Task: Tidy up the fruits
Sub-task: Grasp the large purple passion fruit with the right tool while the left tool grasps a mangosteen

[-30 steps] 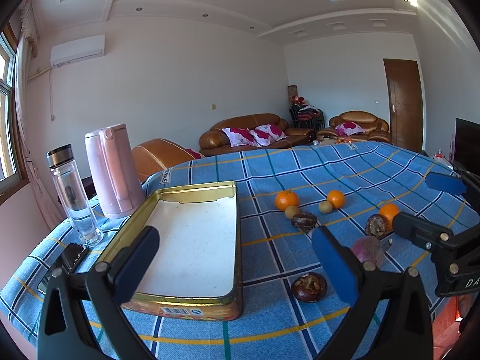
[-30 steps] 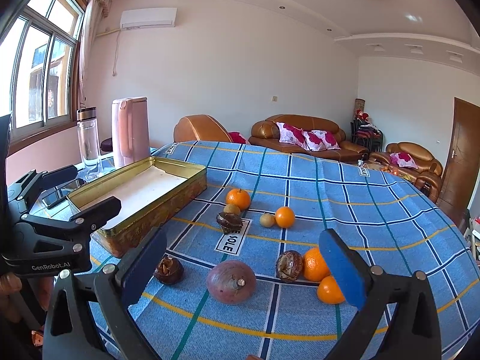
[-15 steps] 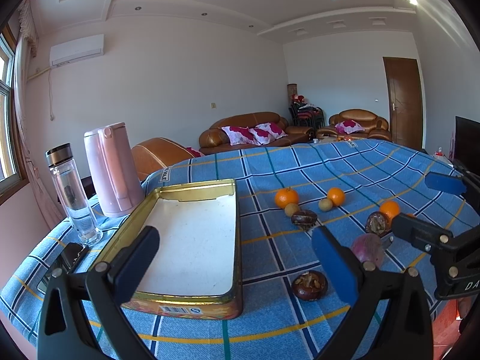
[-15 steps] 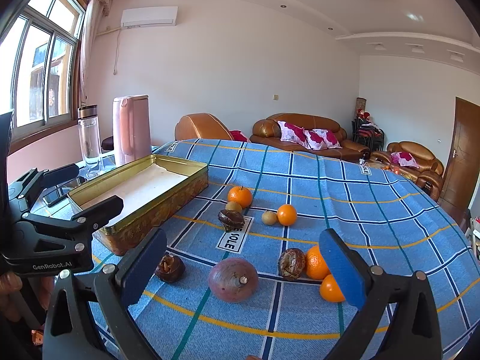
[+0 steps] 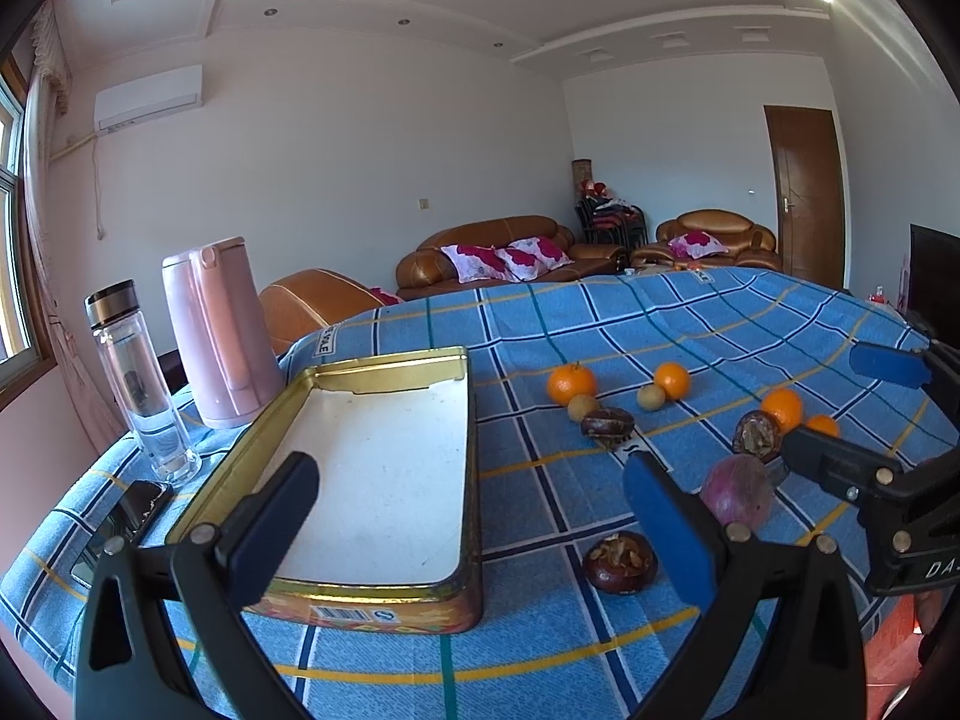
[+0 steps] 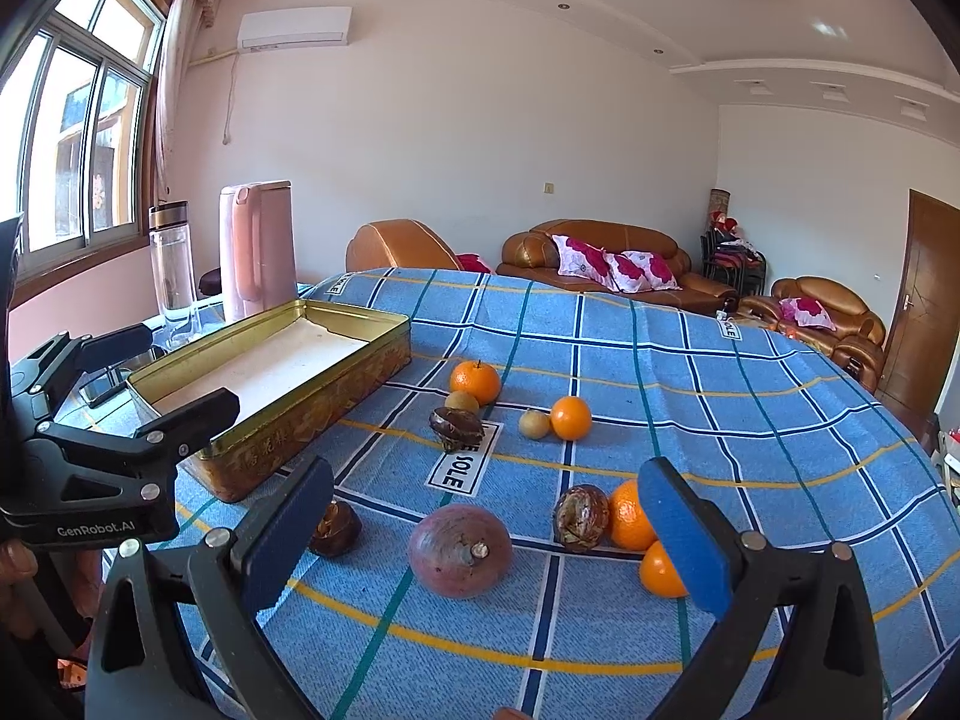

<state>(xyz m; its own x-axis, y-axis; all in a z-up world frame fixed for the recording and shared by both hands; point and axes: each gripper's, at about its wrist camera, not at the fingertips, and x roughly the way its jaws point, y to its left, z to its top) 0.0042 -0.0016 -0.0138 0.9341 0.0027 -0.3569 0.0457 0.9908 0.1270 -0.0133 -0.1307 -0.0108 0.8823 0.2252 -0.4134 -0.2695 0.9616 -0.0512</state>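
Blue checked cloth covers the table [image 6: 750, 396], where oranges and dark fruits are scattered beside an empty gold tin [image 5: 384, 468]. Both the left gripper [image 5: 474, 516] and right gripper [image 6: 486, 522] are held open and empty. The purple fruit [image 6: 459, 549] lies nearest the right fingers; it would best be straddled squarely, closed on gently, then carried to the tin.

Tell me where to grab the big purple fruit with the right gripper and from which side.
Grip the big purple fruit across its round middle, probably coming down from the near side with the open right gripper. Its stem stub points toward the camera, so keep the pads on the smooth flanks left and right of it. Both flanks are clear.
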